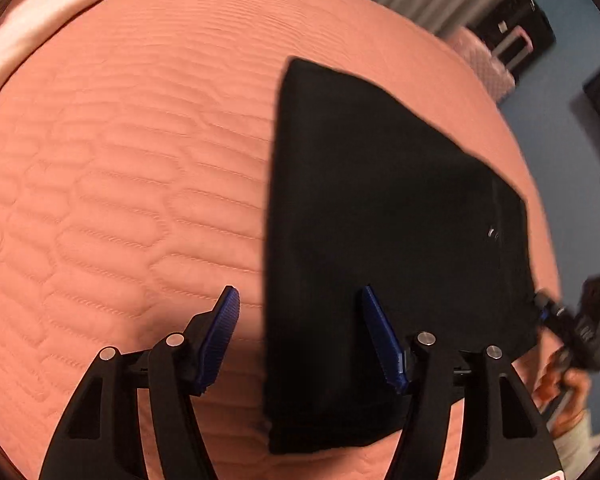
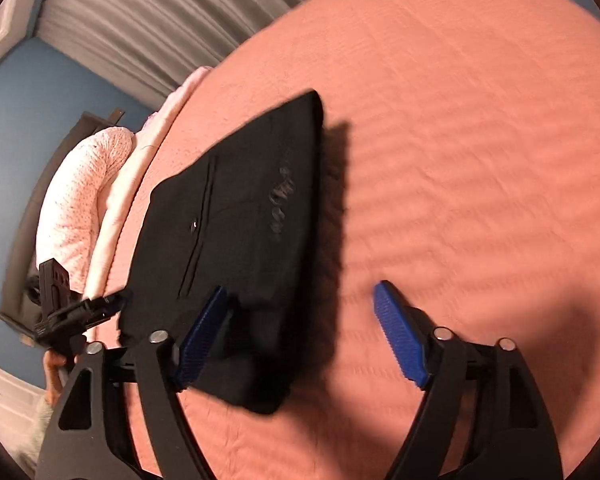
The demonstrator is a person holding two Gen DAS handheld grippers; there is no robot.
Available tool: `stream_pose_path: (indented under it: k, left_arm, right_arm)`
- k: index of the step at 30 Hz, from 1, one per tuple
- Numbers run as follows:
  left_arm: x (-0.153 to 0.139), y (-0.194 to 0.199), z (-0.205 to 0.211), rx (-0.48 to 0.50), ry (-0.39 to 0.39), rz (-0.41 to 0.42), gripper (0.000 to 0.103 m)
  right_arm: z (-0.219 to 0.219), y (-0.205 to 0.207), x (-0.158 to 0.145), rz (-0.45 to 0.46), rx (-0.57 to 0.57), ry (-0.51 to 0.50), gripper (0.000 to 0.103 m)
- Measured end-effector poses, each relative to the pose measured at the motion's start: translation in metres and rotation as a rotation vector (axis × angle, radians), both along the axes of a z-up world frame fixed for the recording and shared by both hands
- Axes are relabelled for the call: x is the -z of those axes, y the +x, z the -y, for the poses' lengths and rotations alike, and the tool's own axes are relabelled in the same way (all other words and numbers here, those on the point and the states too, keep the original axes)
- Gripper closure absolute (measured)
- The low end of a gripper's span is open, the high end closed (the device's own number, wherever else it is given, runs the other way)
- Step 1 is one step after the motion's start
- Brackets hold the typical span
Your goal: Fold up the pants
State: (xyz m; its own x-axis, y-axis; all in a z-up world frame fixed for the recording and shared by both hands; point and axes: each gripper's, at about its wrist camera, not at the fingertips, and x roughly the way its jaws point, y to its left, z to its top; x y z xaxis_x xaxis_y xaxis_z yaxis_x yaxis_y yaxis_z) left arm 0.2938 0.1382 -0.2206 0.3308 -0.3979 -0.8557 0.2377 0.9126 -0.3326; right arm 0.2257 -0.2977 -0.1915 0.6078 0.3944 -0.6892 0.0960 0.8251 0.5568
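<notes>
The black pants (image 1: 380, 220) lie folded into a flat, compact rectangle on the salmon quilted bedspread (image 1: 120, 160). My left gripper (image 1: 298, 292) hangs open over the bundle's near left edge, one blue pad over the quilt and the other over the cloth, with nothing held. In the right wrist view the pants (image 2: 240, 208) show a pocket seam and a small rivet. My right gripper (image 2: 300, 288) is open astride the bundle's near right corner, holding nothing. Each gripper shows at the rim of the other's view, the left gripper (image 2: 120, 296) in a person's hand (image 2: 54, 364).
A pale pink pillow (image 2: 80, 200) and folded bedding lie along the bed's edge beyond the pants. Grey curtains (image 2: 140, 20) and a blue wall stand behind. Dark furniture (image 1: 512, 36) sits past the bed's far corner. Bare quilt stretches left of the bundle in the left wrist view.
</notes>
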Motion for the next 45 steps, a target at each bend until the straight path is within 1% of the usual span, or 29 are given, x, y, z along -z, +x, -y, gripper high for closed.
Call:
stream_pose_path:
  k: [1,2,4,6,7,9,10,11,13,14,15,16,17,18,19,20,21,22,23,26,27,31,33,35,37,40,42,44,45]
  left_arm:
    - [0.000,-0.003,0.008,0.009,0.024,0.036,0.034]
    - [0.003,-0.002,0.012,0.011,0.032,0.040,0.032]
    - [0.004,-0.001,0.015,0.000,0.025,0.042,0.031]
    - [0.000,0.002,0.017,-0.013,0.008,0.042,0.032]
    - [-0.003,0.003,0.018,-0.008,-0.004,0.045,0.032]
    - [-0.017,0.000,0.022,-0.035,0.069,0.078,0.033]
    - [-0.027,-0.002,0.023,-0.044,0.099,0.115,0.031]
    - [-0.034,0.000,0.026,-0.048,0.137,0.147,0.030]
    - [-0.032,0.013,0.033,-0.045,0.195,0.128,0.026]
    - [-0.022,0.027,0.037,-0.027,0.188,0.069,0.026]
    - [-0.009,0.040,0.040,-0.008,0.152,-0.006,0.025]
    - [0.002,0.051,0.041,-0.016,0.131,-0.057,0.022]
    - [0.004,0.056,0.043,-0.021,0.105,-0.059,0.016]
    - [0.002,0.058,0.047,-0.018,0.095,-0.038,0.016]
    - [0.001,0.058,0.052,-0.005,0.099,-0.027,0.020]
    - [-0.002,0.059,0.061,0.029,0.095,-0.011,0.045]
    - [-0.006,0.059,0.065,0.030,0.091,-0.012,0.069]
    - [-0.014,0.058,0.068,0.014,0.117,0.000,0.082]
    - [-0.023,0.059,0.068,0.009,0.118,0.018,0.094]
    - [-0.060,0.052,0.063,-0.002,0.032,0.083,0.094]
    - [-0.073,0.050,0.063,-0.015,0.028,0.092,0.095]
    - [-0.132,0.037,0.068,0.012,0.009,0.159,0.095]
    - [-0.163,0.029,0.069,0.017,0.019,0.206,0.095]
    - [-0.189,0.026,0.065,0.023,0.016,0.233,0.095]
    - [-0.211,0.021,0.062,0.028,0.024,0.252,0.095]
    - [-0.231,0.023,0.071,0.021,0.028,0.238,0.095]
    - [-0.246,0.006,0.068,0.035,0.050,0.248,0.096]
    - [-0.258,-0.015,0.063,0.032,0.092,0.285,0.102]
    - [-0.265,-0.024,0.058,0.019,0.103,0.317,0.103]
  right_arm:
    - [-0.003,0.002,-0.001,0.000,0.006,-0.005,0.020]
    - [-0.002,-0.001,-0.003,0.008,0.000,0.000,0.020]
    - [-0.004,-0.002,-0.003,0.018,-0.001,0.026,0.020]
    - [-0.005,0.003,-0.004,0.026,0.005,0.032,0.020]
    - [-0.006,0.008,-0.004,0.016,0.013,0.015,0.022]
    - [-0.003,0.013,-0.009,0.017,0.039,-0.027,0.022]
    - [-0.002,0.016,-0.011,0.026,0.046,-0.035,0.022]
    - [-0.002,0.024,-0.012,0.014,0.053,-0.053,0.022]
    - [-0.005,0.043,0.000,-0.041,0.031,-0.040,0.021]
    - [-0.005,0.052,0.007,-0.050,0.030,-0.028,0.021]
    - [-0.008,0.057,0.006,-0.030,0.027,-0.025,0.021]
    - [-0.013,0.063,0.005,-0.023,-0.006,-0.020,0.032]
    - [-0.022,0.071,0.005,-0.029,-0.034,-0.055,0.045]
    - [-0.029,0.076,0.004,-0.033,-0.047,-0.087,0.051]
    - [-0.033,0.080,0.004,-0.031,-0.062,-0.093,0.061]
    - [-0.032,0.081,0.001,-0.025,-0.066,-0.088,0.065]
    - [-0.031,0.081,-0.004,-0.014,-0.070,-0.083,0.075]
    - [-0.033,0.081,-0.012,0.013,-0.073,-0.094,0.078]
    - [-0.036,0.078,-0.020,0.035,-0.077,-0.112,0.079]
    - [-0.044,0.074,-0.056,0.122,-0.090,-0.119,0.082]
    - [-0.048,0.074,-0.067,0.144,-0.098,-0.125,0.082]
    - [-0.047,0.069,-0.112,0.202,-0.099,-0.121,0.082]
    - [-0.040,0.068,-0.132,0.222,-0.083,-0.096,0.083]
    - [-0.029,0.066,-0.150,0.239,-0.067,-0.079,0.083]
    - [-0.023,0.070,-0.163,0.234,-0.059,-0.069,0.083]
    - [-0.017,0.066,-0.181,0.218,-0.056,-0.059,0.084]
    - [-0.024,0.051,-0.194,0.221,-0.083,-0.083,0.085]
    - [-0.029,0.030,-0.201,0.220,-0.110,-0.101,0.085]
    - [-0.032,0.023,-0.203,0.220,-0.119,-0.110,0.085]
